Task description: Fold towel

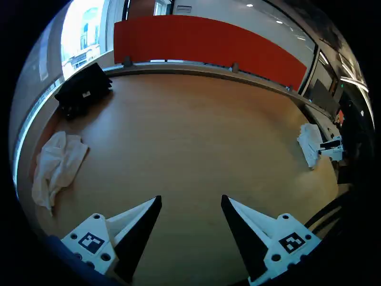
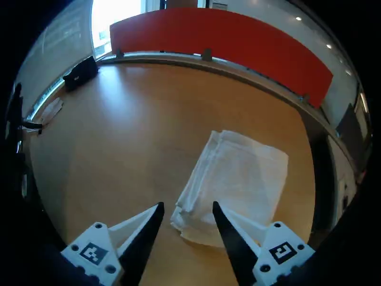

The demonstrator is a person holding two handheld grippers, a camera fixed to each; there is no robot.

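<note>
A wide wooden table (image 1: pixel 190 133) is backed by a long red screen (image 1: pixel 209 45). The left claw (image 1: pixel 190 219) hangs open over bare wood, its two fingers spread wide and holding nothing. Off to its left, near the table's edge, a crumpled towel (image 1: pixel 59 164) lies white and bunched, with a black object (image 1: pixel 83 90) near it towards the far corner. The right claw (image 2: pixel 188 224) is also open and empty. Its fingers stand either side of the near corner of a folded towel (image 2: pixel 238 181), a neat white stack lying flat on the table. Whether the fingers touch the cloth cannot be told. The risks look like these. If the right claw closes where it is, it may catch only the top layers at that corner, and any pull would peel the stack open or drag it askew across the smooth wood. The crumpled towel shows no clear corner. A pinch on a bunched fold would likely lift a lump, not an edge. It also lies close enough to the table's rim that a careless tug could slide it off.
</note>
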